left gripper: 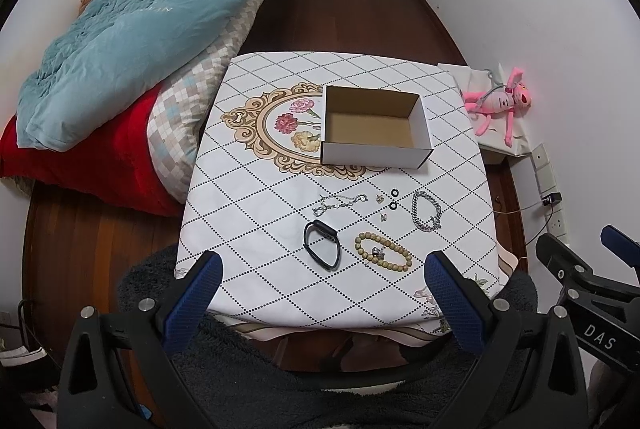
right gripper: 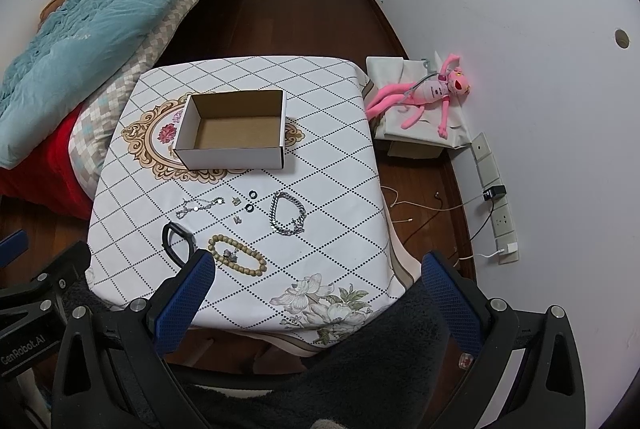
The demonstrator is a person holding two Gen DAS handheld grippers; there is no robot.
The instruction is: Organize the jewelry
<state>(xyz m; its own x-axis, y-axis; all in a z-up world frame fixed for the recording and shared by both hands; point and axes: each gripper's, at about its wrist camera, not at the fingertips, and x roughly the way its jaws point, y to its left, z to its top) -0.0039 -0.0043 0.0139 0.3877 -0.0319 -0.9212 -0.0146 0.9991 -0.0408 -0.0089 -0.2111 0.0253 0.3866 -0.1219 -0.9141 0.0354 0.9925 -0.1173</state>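
An open cardboard box sits empty on the table. In front of it lie a thin silver chain, two small black rings, small earrings, a thick silver chain bracelet, a black band and a wooden bead bracelet. My left gripper is open and empty above the table's near edge. My right gripper is open and empty, to the right of the left one.
A bed with a blue quilt and red blanket stands left of the table. A pink plush toy lies on a covered box at the right wall, with wall sockets and cables beside it. Dark wood floor lies beyond.
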